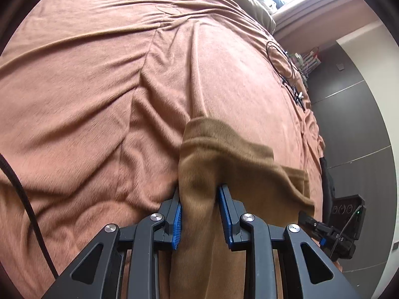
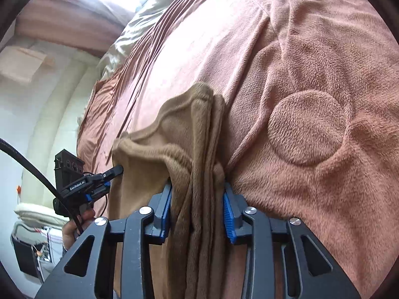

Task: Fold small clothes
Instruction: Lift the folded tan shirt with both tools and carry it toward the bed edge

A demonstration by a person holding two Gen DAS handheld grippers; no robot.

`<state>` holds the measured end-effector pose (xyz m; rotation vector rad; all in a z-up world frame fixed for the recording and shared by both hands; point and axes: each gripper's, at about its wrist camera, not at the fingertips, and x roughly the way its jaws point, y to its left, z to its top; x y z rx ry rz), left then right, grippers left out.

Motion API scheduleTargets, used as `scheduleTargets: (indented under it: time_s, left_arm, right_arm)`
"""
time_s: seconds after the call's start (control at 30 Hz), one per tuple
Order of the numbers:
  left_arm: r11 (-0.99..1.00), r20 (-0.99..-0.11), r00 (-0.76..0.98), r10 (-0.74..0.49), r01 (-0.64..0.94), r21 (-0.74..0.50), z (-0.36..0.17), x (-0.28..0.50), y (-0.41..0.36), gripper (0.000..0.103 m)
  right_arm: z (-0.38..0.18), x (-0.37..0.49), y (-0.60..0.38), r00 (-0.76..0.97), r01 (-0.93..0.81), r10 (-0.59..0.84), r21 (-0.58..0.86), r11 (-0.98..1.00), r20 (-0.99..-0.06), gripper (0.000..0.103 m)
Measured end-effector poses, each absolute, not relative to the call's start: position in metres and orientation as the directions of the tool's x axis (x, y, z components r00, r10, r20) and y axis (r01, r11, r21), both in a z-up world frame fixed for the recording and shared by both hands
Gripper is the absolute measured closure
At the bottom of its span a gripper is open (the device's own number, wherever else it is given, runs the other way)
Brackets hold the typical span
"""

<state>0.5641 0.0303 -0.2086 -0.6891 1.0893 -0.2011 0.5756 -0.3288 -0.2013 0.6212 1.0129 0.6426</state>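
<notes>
A bunched fold of a small tan-brown knitted garment [image 1: 199, 174] is pinched between the blue pads of the black left gripper [image 1: 199, 214], while another gathered edge of the same cloth [image 2: 197, 169] is clamped between the blue pads of the black right gripper [image 2: 198, 211]. The garment is held stretched between both tools just above a wrinkled salmon-pink fleece blanket [image 1: 99, 74] spread over a bed. A coiled black cable [image 1: 281, 59] is seen lying near the blanket's far edge.
</notes>
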Motion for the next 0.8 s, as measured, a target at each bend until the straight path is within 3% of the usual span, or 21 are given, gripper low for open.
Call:
scheduleTargets:
  time_s: [0.2,0.8]
  left_arm:
    - [0.777,-0.744,0.468,-0.478,-0.169,-0.606,-0.204,0.568,0.028,0.096]
    - [0.761,-0.605,0.592,-0.533,0.021,-0.649,-0.093,0.519,0.017,0.098]
  right_arm:
    - [-0.192,0.564,-0.327,0.425,-0.212,0.718,0.710,0.671,-0.551,0.087]
    - [-0.125,0.466,-0.340,0.554,-0.323,0.685,0.636,0.701,-0.473,0.089]
